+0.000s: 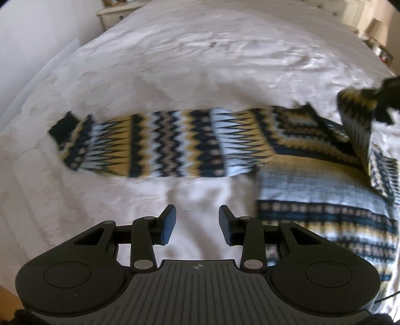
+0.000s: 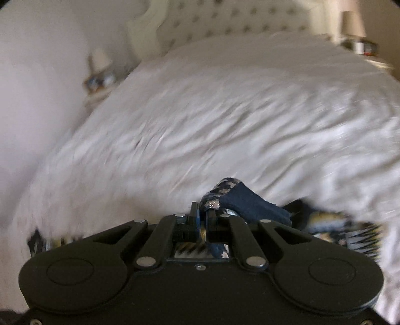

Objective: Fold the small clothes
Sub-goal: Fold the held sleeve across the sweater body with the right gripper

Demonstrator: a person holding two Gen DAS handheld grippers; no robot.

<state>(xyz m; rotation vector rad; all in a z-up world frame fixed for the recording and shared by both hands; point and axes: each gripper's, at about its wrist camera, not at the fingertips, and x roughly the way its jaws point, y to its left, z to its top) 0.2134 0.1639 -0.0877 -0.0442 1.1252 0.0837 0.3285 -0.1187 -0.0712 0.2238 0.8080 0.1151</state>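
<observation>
Here, in the left wrist view, the left gripper (image 1: 197,225) hangs over the white bedspread (image 1: 200,75) with its jaws spread and nothing between them. A patterned knit sweater (image 1: 312,200) in navy, yellow and pale blue lies on the bed, one sleeve (image 1: 150,145) stretched flat to the left. At the right edge the right gripper (image 1: 382,100) lifts the other sleeve off the bed.

In the right wrist view, heavily blurred, the right gripper (image 2: 203,215) has its jaws pressed together on the navy cuff (image 2: 250,202) of the sweater (image 2: 337,230), which trails below to the right. A tufted headboard (image 2: 225,22) stands beyond the bedspread (image 2: 225,125).
</observation>
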